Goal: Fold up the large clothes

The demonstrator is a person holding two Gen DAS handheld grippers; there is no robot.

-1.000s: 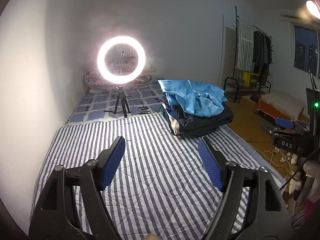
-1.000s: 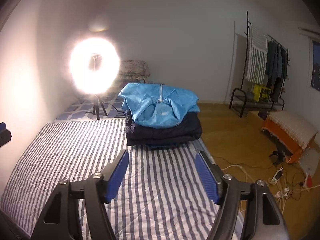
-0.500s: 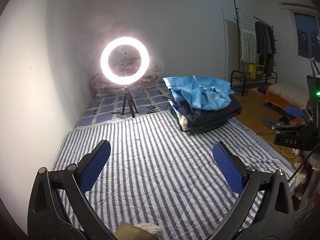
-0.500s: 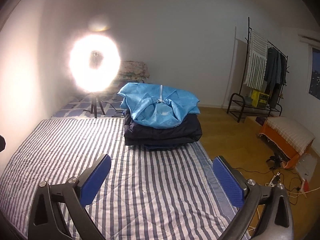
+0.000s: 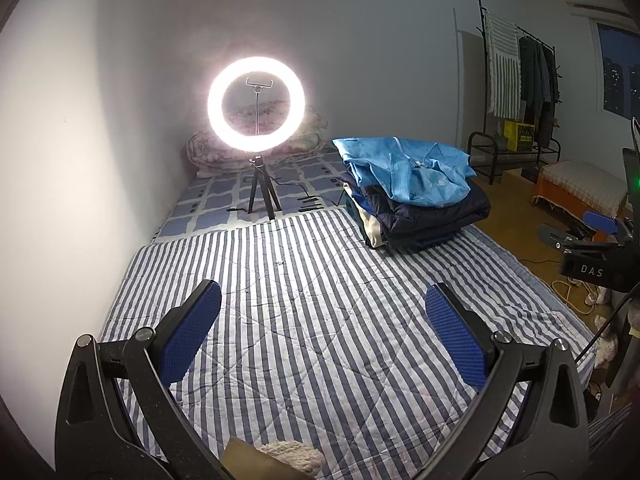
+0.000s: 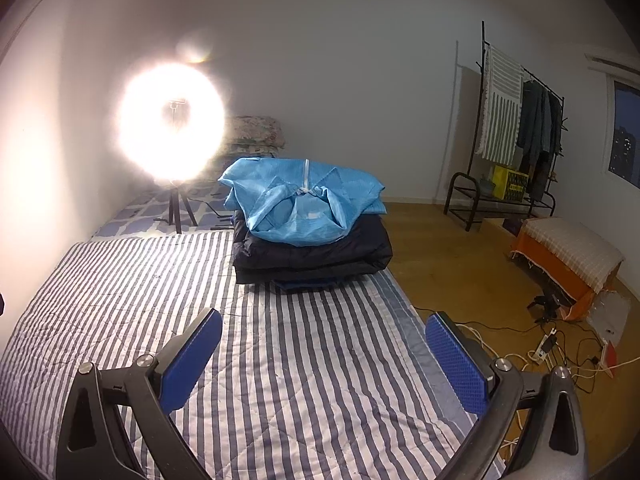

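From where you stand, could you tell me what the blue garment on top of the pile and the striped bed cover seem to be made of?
Blue garment: probably thin synthetic or nonwoven fabric; it has a slight sheen and crisp, papery creases. Striped bed cover: likely matte quilted cotton; stitched diagonal lines and soft puckering show. Neither can be confirmed by sight.

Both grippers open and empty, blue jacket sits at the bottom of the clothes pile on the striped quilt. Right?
Not quite. The blue jacket is on top of the pile, over the dark folded clothes; the right wrist view shows it plainly. The rest holds: the left gripper and right gripper are open and empty, and the pile sits on the striped quilt.
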